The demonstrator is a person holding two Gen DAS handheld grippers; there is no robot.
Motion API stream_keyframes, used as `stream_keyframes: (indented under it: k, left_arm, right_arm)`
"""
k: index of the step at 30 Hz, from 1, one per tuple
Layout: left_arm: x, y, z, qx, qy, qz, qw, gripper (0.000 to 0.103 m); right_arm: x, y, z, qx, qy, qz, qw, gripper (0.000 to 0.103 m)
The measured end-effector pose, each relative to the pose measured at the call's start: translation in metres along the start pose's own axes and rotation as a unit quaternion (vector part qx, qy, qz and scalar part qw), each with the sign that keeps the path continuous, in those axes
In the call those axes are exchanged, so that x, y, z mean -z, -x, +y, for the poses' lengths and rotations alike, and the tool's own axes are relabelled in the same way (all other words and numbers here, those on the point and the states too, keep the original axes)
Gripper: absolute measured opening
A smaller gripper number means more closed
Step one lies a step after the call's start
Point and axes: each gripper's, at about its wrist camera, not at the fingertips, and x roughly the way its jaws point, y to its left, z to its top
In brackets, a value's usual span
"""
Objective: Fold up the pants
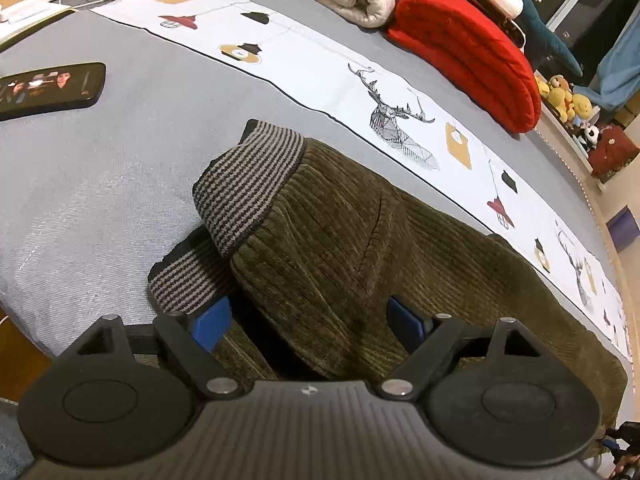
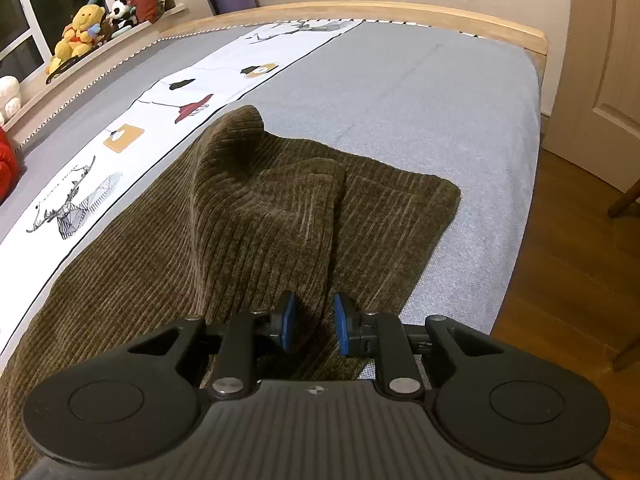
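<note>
Left tongs point(image 1: 308, 322) are seen spread wide, with a raised fold of the olive-brown corduroy pants point(image 1: 340, 232) standing between the blue pads point(image 1: 210, 326) without being pressed. Right tongs point(image 2: 314, 324) are seen narrowly parted over a ridge of the same pants point(image 2: 280, 208); whether the pads point(image 2: 341, 328) press the cloth cannot be told. The pants are laid on the grey bed cover point(image 1: 100, 168), partly folded, with the two black-and-grey striped knit cuffs point(image 1: 248, 176) lying one over the other at the left end. A white printed strip with deer and lamp motifs point(image 1: 320, 68) is noted along the far side of the pants. A black phone with a lit screen point(image 1: 48, 90) is noted far left on the bed, well apart. A red folded quilt point(image 1: 472, 52) is noted at the far right.
</note>
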Motion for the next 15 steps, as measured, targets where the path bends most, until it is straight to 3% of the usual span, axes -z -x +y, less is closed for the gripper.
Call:
stream_keyframes:
  k: [4, 15]
  left_arm:
    - [0.0004, -0.0011, -0.0015, 0.005, -0.004, 0.004, 1.0000, 0.095]
    - [-0.0020, -0.0038, 0.0048, 0.018, 0.017, 0.015, 0.9996, 0.097]
  right_arm:
    - [-0.0001, -0.0006, -0.0009, 0.000, -0.002, 0.001, 1.000, 0.023]
    - [-0.0029, -0.0019, -0.0059, -0.007, -0.018, 0.008, 1.000, 0.029]
